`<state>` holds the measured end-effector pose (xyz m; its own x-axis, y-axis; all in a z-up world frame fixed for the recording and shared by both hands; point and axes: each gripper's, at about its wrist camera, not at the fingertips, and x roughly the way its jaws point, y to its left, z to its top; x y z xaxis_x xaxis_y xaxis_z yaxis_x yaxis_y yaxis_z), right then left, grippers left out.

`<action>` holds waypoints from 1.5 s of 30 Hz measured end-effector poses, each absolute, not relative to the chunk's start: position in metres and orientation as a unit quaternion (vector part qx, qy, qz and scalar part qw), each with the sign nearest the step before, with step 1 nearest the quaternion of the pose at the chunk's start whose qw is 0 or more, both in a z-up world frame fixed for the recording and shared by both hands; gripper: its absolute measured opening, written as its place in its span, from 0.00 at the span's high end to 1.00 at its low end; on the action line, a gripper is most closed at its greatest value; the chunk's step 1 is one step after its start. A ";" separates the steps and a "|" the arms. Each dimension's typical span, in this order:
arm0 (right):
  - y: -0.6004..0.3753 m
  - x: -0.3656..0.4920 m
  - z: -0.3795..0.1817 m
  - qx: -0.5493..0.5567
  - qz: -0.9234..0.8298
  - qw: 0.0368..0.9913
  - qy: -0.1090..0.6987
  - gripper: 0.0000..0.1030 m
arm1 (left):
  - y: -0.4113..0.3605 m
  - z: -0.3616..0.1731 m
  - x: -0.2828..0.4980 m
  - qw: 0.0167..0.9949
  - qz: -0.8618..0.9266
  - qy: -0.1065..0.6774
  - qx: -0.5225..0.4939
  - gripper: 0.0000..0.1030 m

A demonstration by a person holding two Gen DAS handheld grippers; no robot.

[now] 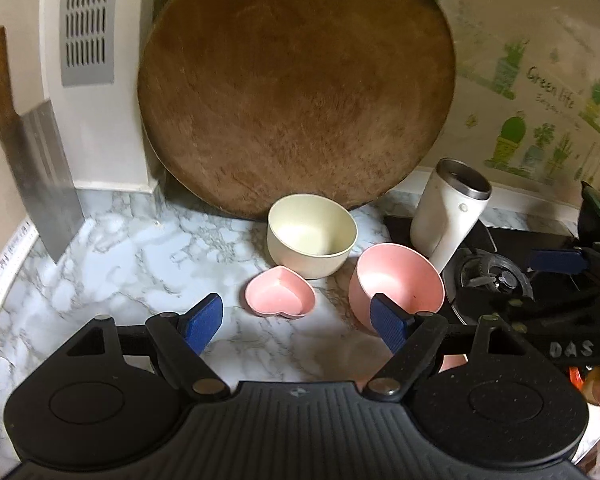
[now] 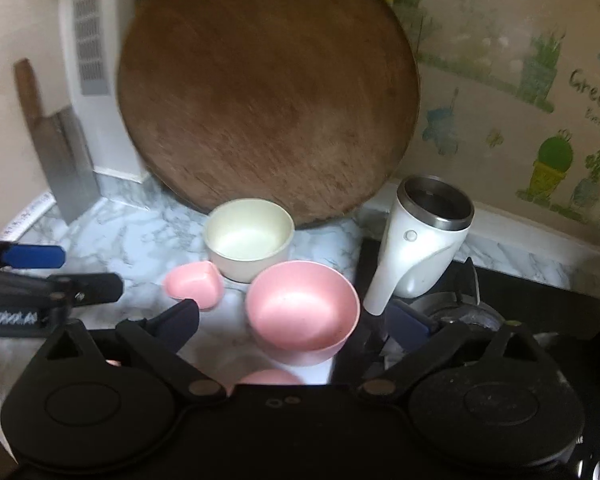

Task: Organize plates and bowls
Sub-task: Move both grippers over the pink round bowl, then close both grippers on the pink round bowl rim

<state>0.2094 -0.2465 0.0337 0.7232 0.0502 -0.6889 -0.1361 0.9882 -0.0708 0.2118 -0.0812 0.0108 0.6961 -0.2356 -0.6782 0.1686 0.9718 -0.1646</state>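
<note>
On the marble counter (image 1: 120, 264) stand a cream bowl (image 1: 312, 236) (image 2: 248, 240), a pink heart-shaped dish (image 1: 280, 292) (image 2: 194, 284) and a round pink bowl (image 1: 396, 276) (image 2: 302, 312), close together. My left gripper (image 1: 296, 322) is open, with the heart dish just beyond its blue pads (image 1: 204, 320) and nothing between them. My right gripper (image 2: 296, 320) is open around the round pink bowl; there is a gap on both sides and neither pad touches it. Another pink piece (image 2: 268, 378) shows partly under the right gripper's body.
A big round wooden board (image 1: 296, 88) leans on the wall behind the bowls. A white steel-lined mug (image 2: 420, 240) stands on the edge of the black gas stove (image 2: 500, 292) at the right. A cleaver (image 1: 48, 176) leans at the far left.
</note>
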 end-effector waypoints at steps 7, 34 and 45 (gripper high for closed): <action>-0.252 0.275 0.027 -0.062 0.083 0.893 0.439 0.14 | -0.108 -0.002 0.234 0.909 -0.096 0.402 -0.043 0.21; -0.265 0.367 -0.018 -0.138 0.174 0.823 0.523 0.55 | -0.172 -0.060 0.300 0.863 -0.107 0.489 -0.076 0.46; -0.256 0.373 -0.031 -0.204 0.184 0.811 0.517 0.71 | -0.176 -0.080 0.309 0.847 -0.109 0.513 -0.085 0.70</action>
<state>0.3730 -0.2556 -0.0315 0.3982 0.0873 -0.9131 -0.5092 0.8490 -0.1410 0.3095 -0.1759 -0.0800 0.4489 -0.2723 -0.8511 0.0969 0.9617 -0.2565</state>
